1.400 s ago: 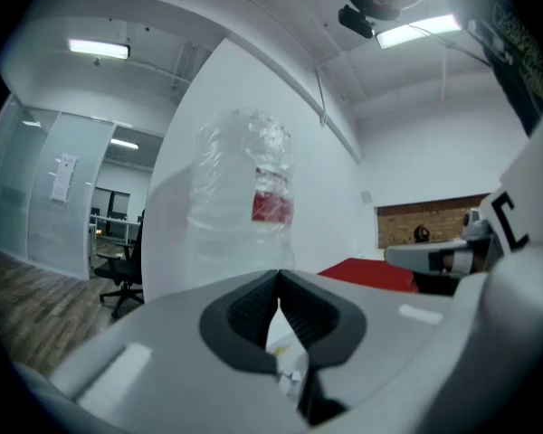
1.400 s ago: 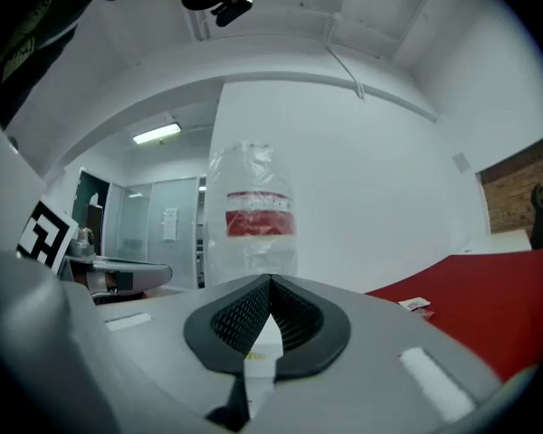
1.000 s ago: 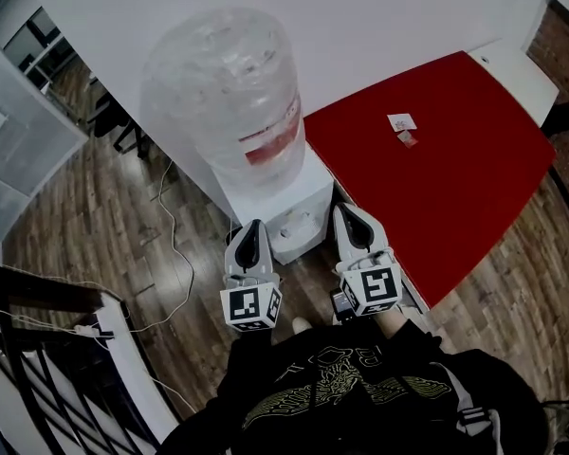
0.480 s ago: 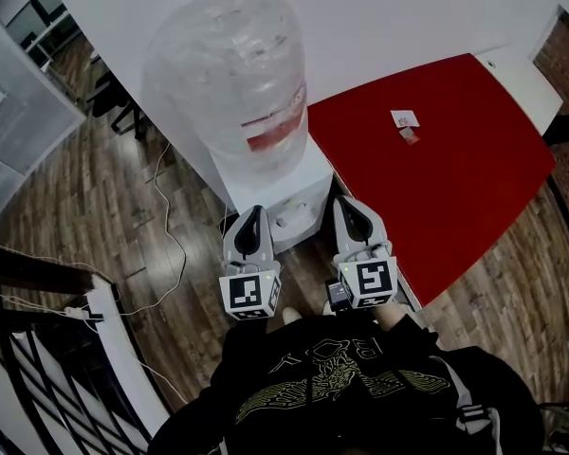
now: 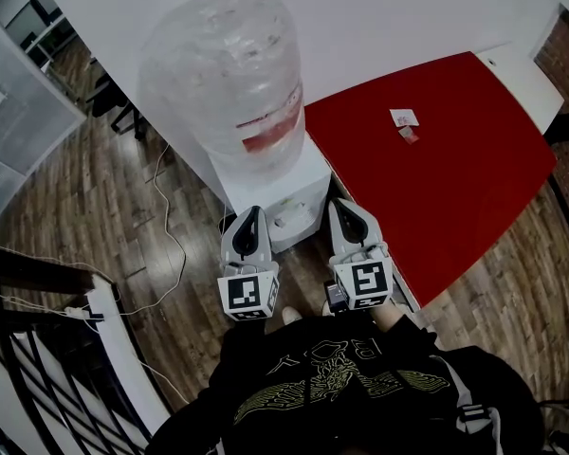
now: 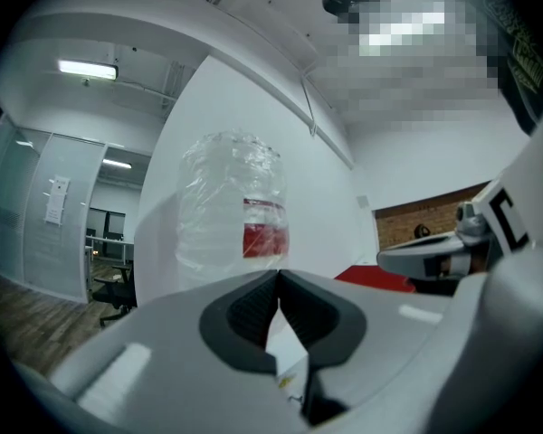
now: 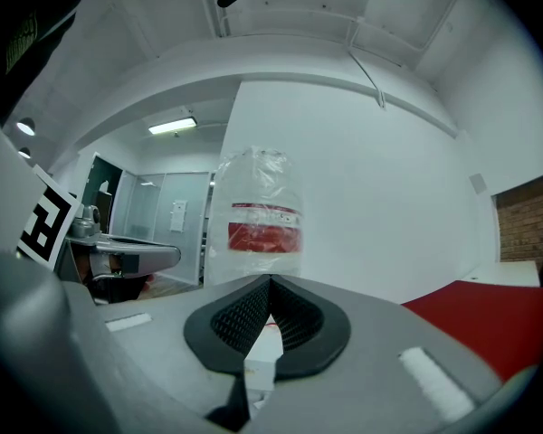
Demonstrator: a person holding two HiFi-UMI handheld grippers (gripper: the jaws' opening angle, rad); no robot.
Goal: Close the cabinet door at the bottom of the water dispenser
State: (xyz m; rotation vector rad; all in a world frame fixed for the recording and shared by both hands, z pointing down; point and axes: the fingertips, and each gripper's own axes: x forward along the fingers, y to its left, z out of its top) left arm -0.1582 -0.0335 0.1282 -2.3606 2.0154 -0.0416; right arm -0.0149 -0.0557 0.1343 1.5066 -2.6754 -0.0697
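Observation:
The white water dispenser (image 5: 286,197) stands against the wall with a big clear bottle (image 5: 229,74) on top, red label facing me. Its bottom cabinet door shows in no view. Both grippers are held level in front of my chest, side by side, pointing at the dispenser's upper front. My left gripper (image 5: 249,220) is shut with nothing between its jaws, and my right gripper (image 5: 345,212) is shut and empty too. The left gripper view has the bottle (image 6: 237,208) above the closed tips (image 6: 278,277). In the right gripper view the bottle (image 7: 264,217) rises behind the closed tips (image 7: 270,283).
A red table (image 5: 446,169) with small cards (image 5: 404,121) stands right of the dispenser. A white cable (image 5: 174,245) trails over the wooden floor to the left. A black railing (image 5: 38,358) is at lower left, with a glass partition (image 5: 19,131) and a chair (image 5: 114,112) behind.
The head view has shifted slightly. Both grippers stay shut, side by side in front of the dispenser, with no clear movement.

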